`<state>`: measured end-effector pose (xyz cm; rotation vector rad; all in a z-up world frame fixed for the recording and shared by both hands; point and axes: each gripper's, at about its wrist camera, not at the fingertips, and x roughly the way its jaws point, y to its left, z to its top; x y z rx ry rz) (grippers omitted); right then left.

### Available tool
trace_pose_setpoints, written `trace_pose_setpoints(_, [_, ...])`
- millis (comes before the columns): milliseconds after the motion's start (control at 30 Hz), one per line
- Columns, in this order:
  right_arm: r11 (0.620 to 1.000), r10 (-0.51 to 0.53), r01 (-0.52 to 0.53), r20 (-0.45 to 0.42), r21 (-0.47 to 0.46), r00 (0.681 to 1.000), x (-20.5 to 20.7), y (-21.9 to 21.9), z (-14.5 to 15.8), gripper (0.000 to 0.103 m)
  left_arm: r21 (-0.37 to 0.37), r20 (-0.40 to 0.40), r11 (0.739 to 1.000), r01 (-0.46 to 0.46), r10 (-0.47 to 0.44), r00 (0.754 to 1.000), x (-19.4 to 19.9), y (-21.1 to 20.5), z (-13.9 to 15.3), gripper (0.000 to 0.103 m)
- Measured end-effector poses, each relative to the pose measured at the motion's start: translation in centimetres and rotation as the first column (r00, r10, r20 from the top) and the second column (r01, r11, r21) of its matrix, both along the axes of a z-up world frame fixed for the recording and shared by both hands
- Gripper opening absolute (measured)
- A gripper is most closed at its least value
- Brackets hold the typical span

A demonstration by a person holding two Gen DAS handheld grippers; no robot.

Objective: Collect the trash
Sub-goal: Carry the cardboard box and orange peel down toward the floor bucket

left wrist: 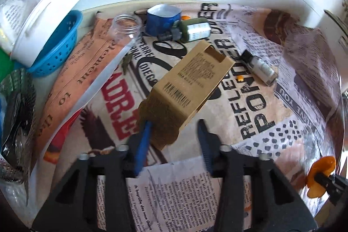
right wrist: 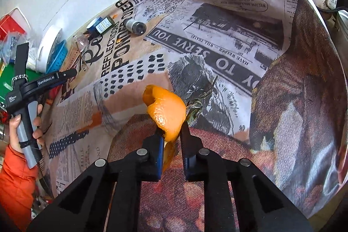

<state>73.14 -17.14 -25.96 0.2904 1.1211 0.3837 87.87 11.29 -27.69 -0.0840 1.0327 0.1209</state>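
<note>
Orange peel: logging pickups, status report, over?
Right gripper shut on orange peel. Left gripper open, cardboard box between fingers. Nothing blocking.

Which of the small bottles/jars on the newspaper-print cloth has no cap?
The clear plastic jar, lying beside the blue perforated basket with its mouth open. The dark green labelled bottle and the clear vial both have black caps.

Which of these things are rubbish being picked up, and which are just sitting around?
Being picked up, as far as one can judge:
- orange peel, pinched in the right tool
- cardboard box, between the open fingers of the left tool

Probably just lying about:
- blue basket
- printed tablecloth
</note>
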Motion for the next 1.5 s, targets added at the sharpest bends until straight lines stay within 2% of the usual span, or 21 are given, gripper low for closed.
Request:
trace_pose_setpoints(67, [1.000,-0.002,0.002,0.003,0.000,1.000,0.0,0.0,0.1,0.012,0.025,-0.014,1.000,0.008,-0.008,1.000,0.1,-0.3,-0.3,0.016])
trace_pose_setpoints(167, [1.000,-0.011,0.011,0.005,0.003,1.000,-0.3,0.0,0.2,0.012,0.069,-0.035,0.998,-0.008,0.010,0.999,0.0,-0.5,-0.8,0.008])
trace_pose_setpoints(267, [1.000,-0.018,0.018,0.007,0.011,1.000,-0.6,0.0,0.4,0.011,0.079,-0.018,0.996,-0.033,0.035,0.999,-0.6,-0.1,-0.5,0.000])
trace_pose_setpoints(533, [1.000,-0.004,0.003,0.061,0.019,0.998,-1.4,0.7,2.5,0.011,0.062,0.063,0.995,-0.083,0.079,0.995,-3.9,0.7,2.5,0.000])
trace_pose_setpoints(800, [0.999,0.000,-0.005,0.131,0.040,0.991,-4.3,2.3,5.6,0.010,0.037,0.121,0.996,-0.078,0.073,0.990,-10.4,1.4,6.1,0.000])
trace_pose_setpoints(1033, [0.999,-0.008,-0.001,0.188,0.049,0.982,-9.5,5.7,8.3,0.010,0.015,0.158,1.000,-0.026,0.024,0.987,-17.6,2.8,8.3,0.000])
trace_pose_setpoints(1200, [0.999,-0.013,0.000,0.243,0.054,0.970,-14.2,8.7,10.0,0.010,0.005,0.181,1.000,0.021,-0.022,0.983,-24.4,4.3,9.5,0.000])
trace_pose_setpoints(1500, [0.996,-0.069,0.046,0.303,0.083,0.950,-23.2,12.5,11.3,0.010,-0.008,0.224,0.997,0.075,-0.072,0.972,-35.0,7.0,10.6,0.000])
